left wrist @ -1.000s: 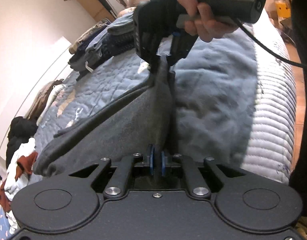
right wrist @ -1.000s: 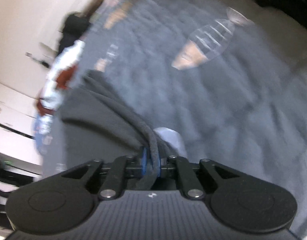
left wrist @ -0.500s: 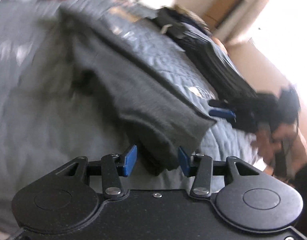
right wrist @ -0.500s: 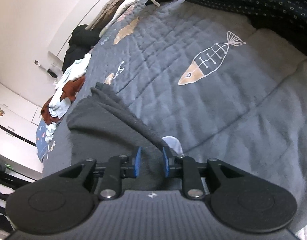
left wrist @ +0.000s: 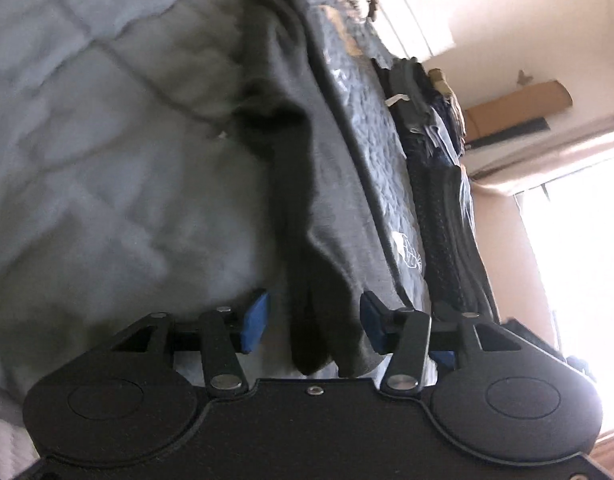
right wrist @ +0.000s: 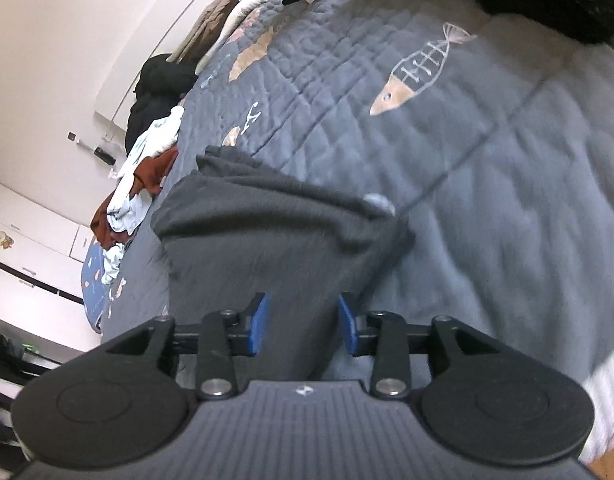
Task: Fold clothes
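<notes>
Right wrist view first: the right gripper (right wrist: 303, 326) has its blue pads spread apart, gripping nothing, with the near end of the dark grey garment (right wrist: 275, 232) lying between and just ahead of them on the quilt (right wrist: 487, 208). From there the garment runs away from the gripper and slightly leftward, ending in a bunched edge, and a small pale patch shows at its right corner. Beyond it a heap of mixed clothes (right wrist: 135, 188) lies to the left, well apart.

In the left wrist view, the left gripper (left wrist: 313, 328) is likewise wide open and empty. A narrow end of the same garment (left wrist: 327, 216) hangs or lies between its pads, touching neither as far as the blur allows. Its long axis runs straight ahead along the fingers, toward the far end of the bed. A stack of dark clothes (left wrist: 439, 168) sits farther right.

Each gripper thus stands at one end, so neither is clearly nearer; whether this fold is finished or a new grip is due, I cannot tell.
</notes>
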The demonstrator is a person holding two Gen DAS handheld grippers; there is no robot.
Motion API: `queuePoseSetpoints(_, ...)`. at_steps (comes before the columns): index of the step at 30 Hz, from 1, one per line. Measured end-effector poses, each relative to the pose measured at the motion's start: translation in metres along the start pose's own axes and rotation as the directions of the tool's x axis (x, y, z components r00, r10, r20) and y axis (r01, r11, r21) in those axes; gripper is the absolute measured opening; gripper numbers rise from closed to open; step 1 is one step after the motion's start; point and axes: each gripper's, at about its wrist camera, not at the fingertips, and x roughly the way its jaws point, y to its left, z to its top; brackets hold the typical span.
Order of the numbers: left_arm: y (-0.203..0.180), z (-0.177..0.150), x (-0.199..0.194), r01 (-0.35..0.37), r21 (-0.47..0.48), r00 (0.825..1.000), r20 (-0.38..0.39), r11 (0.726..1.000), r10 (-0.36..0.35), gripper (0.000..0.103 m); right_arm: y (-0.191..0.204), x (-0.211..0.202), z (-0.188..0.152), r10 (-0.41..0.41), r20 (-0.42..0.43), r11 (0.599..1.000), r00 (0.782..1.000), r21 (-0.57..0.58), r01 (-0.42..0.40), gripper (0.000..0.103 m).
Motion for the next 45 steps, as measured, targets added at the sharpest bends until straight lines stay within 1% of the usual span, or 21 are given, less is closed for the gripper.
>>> queuePoseSetpoints(5,0.0,-0.008,0.011,0.029,-0.025,0.999,-0.032,0.999,-0.03,0.05,0.004,-0.005,-0.023,0.004,0.007,0.999,1.0,0.043,-0.004,0.038)
queuePoseSetpoints(7,0.0,-0.008,0.018,0.028,-0.038,0.999,-0.04,0.999,-0.029,0.053,0.003,-0.003,-0.027,-0.003,0.001,0.999,1.0,0.038,0.003,0.038)
queuePoseSetpoints(10,0.002,-0.006,0.027,0.036,-0.069,0.998,-0.044,0.997,-0.039,0.053,-0.005,-0.002,-0.024,-0.003,0.025,0.997,1.0,0.08,0.001,0.038)
queuePoseSetpoints(14,-0.002,-0.006,0.033,0.038,-0.053,0.998,-0.051,0.998,-0.041,0.053,-0.009,-0.001,-0.02,0.018,0.04,0.994,0.999,0.103,-0.022,0.038)
queuePoseSetpoints(15,-0.003,-0.006,0.035,0.031,-0.044,0.998,-0.054,0.999,-0.033,0.048,-0.009,0.0,-0.02,0.019,0.044,0.995,0.999,0.102,-0.023,0.038)
queuePoseSetpoints(16,-0.004,-0.006,0.036,0.022,-0.038,0.998,-0.056,0.999,-0.024,0.03,-0.009,0.001,-0.02,0.026,0.04,0.994,0.999,0.103,-0.03,0.038)
queuePoseSetpoints(17,-0.004,-0.005,0.035,0.017,-0.038,0.998,-0.055,0.999,-0.019,0.022,-0.009,0.002,-0.02,0.032,0.036,0.994,0.999,0.105,-0.036,0.038)
queuePoseSetpoints(19,-0.005,-0.006,0.031,0.025,-0.031,0.998,-0.051,0.999,-0.027,0.016,-0.008,0.004,-0.02,0.046,0.028,0.993,0.999,0.109,-0.048,0.038)
queuePoseSetpoints(21,-0.009,-0.005,0.023,0.037,-0.013,0.998,-0.052,0.999,-0.038,0.014,-0.005,0.004,-0.02,0.046,0.03,0.995,0.998,0.087,-0.048,0.038)
queuePoseSetpoints(24,-0.021,0.008,0.01,0.035,0.081,0.996,-0.09,0.996,-0.027,0.013,-0.006,0.001,-0.018,0.059,0.039,0.993,0.997,0.096,-0.063,0.038)
queuePoseSetpoints(26,-0.027,0.023,-0.006,0.028,0.155,0.993,-0.121,0.988,-0.009,0.013,-0.007,-0.003,-0.017,0.077,0.055,0.991,0.996,0.108,-0.083,0.038)
queuePoseSetpoints(29,-0.035,0.047,-0.038,0.008,0.266,0.986,-0.161,0.964,0.036,0.013,-0.008,-0.005,-0.015,0.107,0.062,0.986,0.992,0.122,-0.114,0.038)
queuePoseSetpoints(33,-0.037,0.064,-0.088,-0.029,0.342,0.977,-0.189,0.939,0.099,0.013,-0.001,-0.002,-0.017,0.122,0.043,0.987,0.992,0.099,-0.126,0.038)
queuePoseSetpoints(35,-0.032,0.065,-0.097,-0.044,0.324,0.973,-0.2,0.945,0.114,0.013,0.001,-0.001,-0.017,0.129,0.038,0.987,0.991,0.094,-0.132,0.038)
queuePoseSetpoints(39,-0.013,0.042,-0.104,-0.071,0.274,0.962,-0.234,0.959,0.138,0.013,0.006,0.0,-0.018,0.131,0.034,0.988,0.991,0.082,-0.133,0.038)
queuePoseSetpoints(40,-0.006,0.036,-0.103,-0.09,0.266,0.96,-0.234,0.96,0.155,0.013,0.007,0.001,-0.018,0.131,0.032,0.988,0.991,0.078,-0.133,0.038)
queuePoseSetpoints(41,0.001,0.032,-0.101,-0.129,0.254,0.957,-0.22,0.958,0.187,0.014,0.009,0.002,-0.019,0.129,0.03,0.989,0.991,0.073,-0.131,0.038)
queuePoseSetpoints(43,0.013,0.028,-0.099,-0.205,0.214,0.945,-0.212,0.955,0.25,0.018,0.016,0.006,-0.019,0.108,0.022,0.993,0.994,0.035,-0.109,0.038)
queuePoseSetpoints(44,0.015,0.026,-0.099,-0.225,0.214,0.939,-0.213,0.951,0.27,0.018,0.022,0.009,-0.018,0.094,0.016,0.996,0.995,0.001,-0.094,0.038)
queuePoseSetpoints(45,0.01,0.024,-0.102,-0.226,0.253,0.935,-0.214,0.941,0.282,0.022,0.027,0.012,-0.018,0.079,0.011,0.996,0.997,-0.034,-0.079,0.038)
